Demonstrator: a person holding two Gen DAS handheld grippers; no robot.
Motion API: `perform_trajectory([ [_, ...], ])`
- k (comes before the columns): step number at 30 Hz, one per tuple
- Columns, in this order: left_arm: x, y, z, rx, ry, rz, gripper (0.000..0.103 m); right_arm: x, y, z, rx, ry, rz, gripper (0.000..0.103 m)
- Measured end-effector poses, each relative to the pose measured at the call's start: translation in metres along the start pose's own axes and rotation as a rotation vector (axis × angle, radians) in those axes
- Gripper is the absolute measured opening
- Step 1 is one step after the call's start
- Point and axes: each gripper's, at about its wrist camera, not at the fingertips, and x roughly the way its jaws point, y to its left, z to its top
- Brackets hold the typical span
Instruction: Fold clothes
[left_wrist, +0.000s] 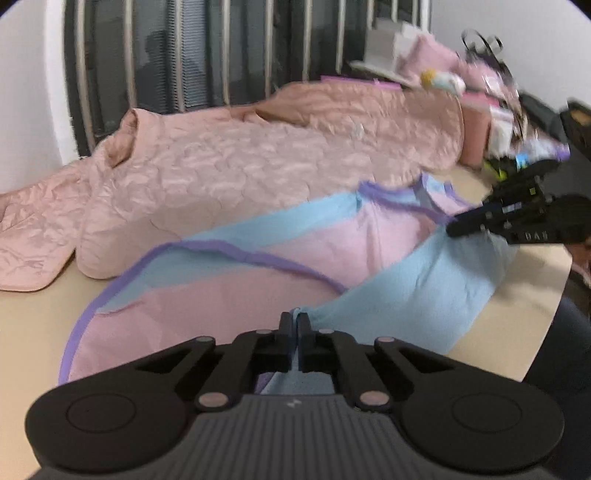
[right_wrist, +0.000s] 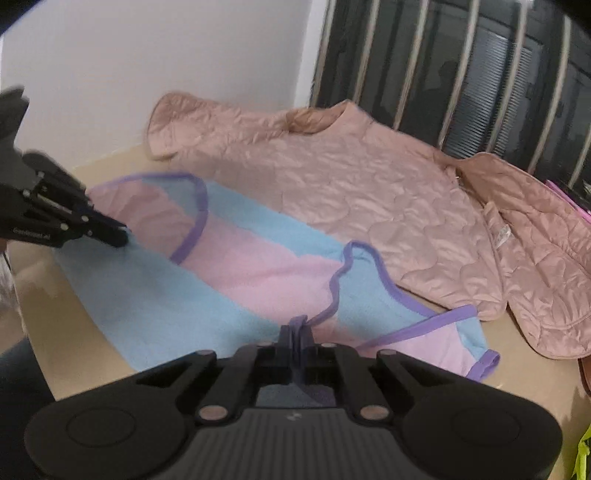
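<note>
A pink and light-blue fleece vest (left_wrist: 332, 254) with purple trim lies on the beige table (left_wrist: 33, 325). My left gripper (left_wrist: 294, 321) is shut on the vest's blue edge. My right gripper (right_wrist: 297, 326) is shut on its purple-trimmed edge. The right gripper also shows at the right of the left wrist view (left_wrist: 456, 225), pinching the vest near the armhole. The left gripper shows at the left of the right wrist view (right_wrist: 120, 236), gripping the blue edge. The vest (right_wrist: 240, 273) is stretched between them, partly lifted.
A quilted pink jacket (left_wrist: 240, 166) lies spread behind the vest, also in the right wrist view (right_wrist: 406, 206). Dark window bars (left_wrist: 184, 55) stand behind. Boxes, pink items and clutter (left_wrist: 491, 96) sit at the far right. The table's edge (left_wrist: 546, 325) runs at the right.
</note>
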Motion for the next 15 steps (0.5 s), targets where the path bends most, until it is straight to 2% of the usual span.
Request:
perform_trajectory([
  [2,-0.001,0.004,0.002,-0.014,-0.019,0.015,0.002,-0.002,-0.004,0.001,0.032,-0.022,-0.005,0.003],
  [7,0.008,0.01,0.008,-0.034,-0.009,0.037,0.002,0.008,-0.013,0.004,0.071,-0.044,-0.029,0.003],
  [11,0.014,0.009,0.005,-0.012,0.01,0.112,0.003,0.021,-0.005,0.001,0.03,-0.046,-0.078,0.007],
  [13,0.007,0.012,0.003,-0.024,0.005,0.13,0.016,0.024,-0.002,0.001,0.001,-0.047,-0.104,0.007],
  [14,0.001,0.014,0.002,-0.03,-0.005,0.139,0.034,0.022,0.001,0.001,-0.011,-0.048,-0.109,0.008],
  [15,-0.01,0.017,0.0,-0.038,-0.022,0.146,0.047,0.017,0.001,0.002,-0.016,-0.052,-0.108,0.011],
])
